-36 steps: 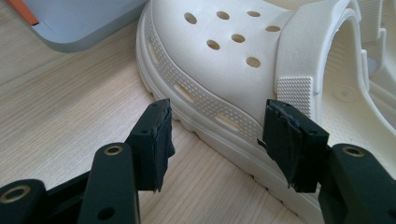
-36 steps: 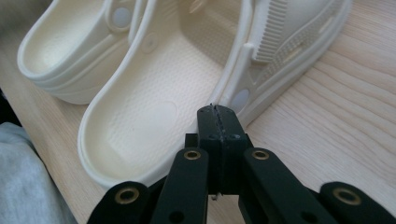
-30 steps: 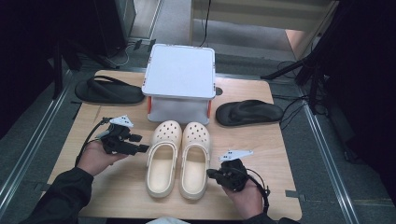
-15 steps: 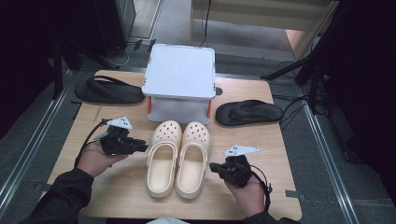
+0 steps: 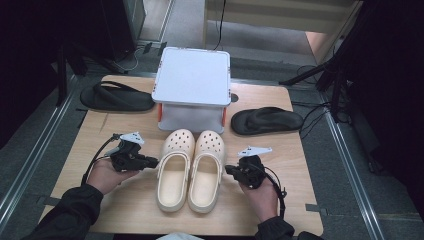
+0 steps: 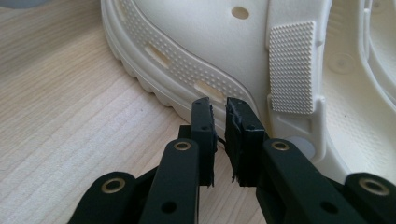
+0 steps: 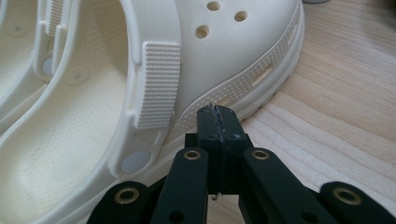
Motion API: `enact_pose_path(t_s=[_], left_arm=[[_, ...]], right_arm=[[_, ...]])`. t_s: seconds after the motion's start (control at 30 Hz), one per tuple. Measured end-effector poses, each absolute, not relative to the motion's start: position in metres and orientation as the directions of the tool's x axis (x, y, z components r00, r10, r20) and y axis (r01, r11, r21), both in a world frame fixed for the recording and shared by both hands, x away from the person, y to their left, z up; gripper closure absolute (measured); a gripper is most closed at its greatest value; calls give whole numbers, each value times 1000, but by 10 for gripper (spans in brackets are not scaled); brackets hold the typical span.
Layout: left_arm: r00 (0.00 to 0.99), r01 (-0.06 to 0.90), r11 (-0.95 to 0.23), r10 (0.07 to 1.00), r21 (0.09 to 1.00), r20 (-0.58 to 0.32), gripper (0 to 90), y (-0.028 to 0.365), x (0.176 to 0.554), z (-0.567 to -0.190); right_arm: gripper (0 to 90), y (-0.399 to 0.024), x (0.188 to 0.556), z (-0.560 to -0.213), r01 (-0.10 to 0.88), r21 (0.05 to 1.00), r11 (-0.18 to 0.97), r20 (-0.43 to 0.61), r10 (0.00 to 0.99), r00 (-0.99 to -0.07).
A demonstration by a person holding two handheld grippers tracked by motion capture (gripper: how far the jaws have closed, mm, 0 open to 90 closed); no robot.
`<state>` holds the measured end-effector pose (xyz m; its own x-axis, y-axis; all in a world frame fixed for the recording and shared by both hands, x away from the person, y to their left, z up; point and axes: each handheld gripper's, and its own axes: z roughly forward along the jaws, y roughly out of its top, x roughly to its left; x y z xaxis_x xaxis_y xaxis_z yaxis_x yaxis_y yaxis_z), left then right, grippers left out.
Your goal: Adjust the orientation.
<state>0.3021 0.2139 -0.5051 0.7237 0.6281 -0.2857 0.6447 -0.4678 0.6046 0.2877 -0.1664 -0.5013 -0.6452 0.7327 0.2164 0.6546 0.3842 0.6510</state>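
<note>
A pair of cream clogs lies side by side in the middle of the wooden table (image 5: 100, 130), toes pointing away. My left gripper (image 5: 153, 163) is held level at the outer side of the left clog (image 5: 172, 175). In the left gripper view, its jaws have just been closing; a slim gap remains at the left gripper (image 6: 218, 109), with nothing in it, just short of the left clog's sole (image 6: 187, 42). My right gripper (image 5: 229, 171) points at the outer side of the right clog (image 5: 207, 172). The right gripper (image 7: 217, 112) is shut and empty beside the right clog's strap pivot (image 7: 219, 51).
A white lidded box (image 5: 192, 80) stands behind the clogs. One black sandal (image 5: 117, 97) lies at the back left and another (image 5: 267, 120) at the back right. Bare wood lies to either side of the hands. Dark floor and cables surround the table.
The left gripper's jaws have come from wide apart to nearly together beside the left clog. The right hand has shifted a little up and left towards the right clog, jaws still shut.
</note>
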Motion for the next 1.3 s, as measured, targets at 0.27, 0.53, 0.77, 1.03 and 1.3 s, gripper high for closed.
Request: enact_pose_path(t_s=[0.27,0.53,0.77,1.03,1.3], left_arm=[[733,638,-482,619,601,-282,859,208,301,-507],[727,652,-474,613,592,-310,900,206,301,-506],[737,647,-481,593,592,-324,900,203,299,-507],[753,636,-494,565,593,-337,900,199,296,-507],[761,622,-510,572,594,-307,886,199,295,-505]], right_arm=[[900,-160,293,-505,657,643,393,215,731,-648],[900,-160,294,-506,658,643,391,222,727,-649],[900,-162,299,-507,676,642,361,249,736,-630],[900,-165,304,-507,667,658,349,238,744,-624],[900,-167,305,-507,658,668,347,227,748,-624]])
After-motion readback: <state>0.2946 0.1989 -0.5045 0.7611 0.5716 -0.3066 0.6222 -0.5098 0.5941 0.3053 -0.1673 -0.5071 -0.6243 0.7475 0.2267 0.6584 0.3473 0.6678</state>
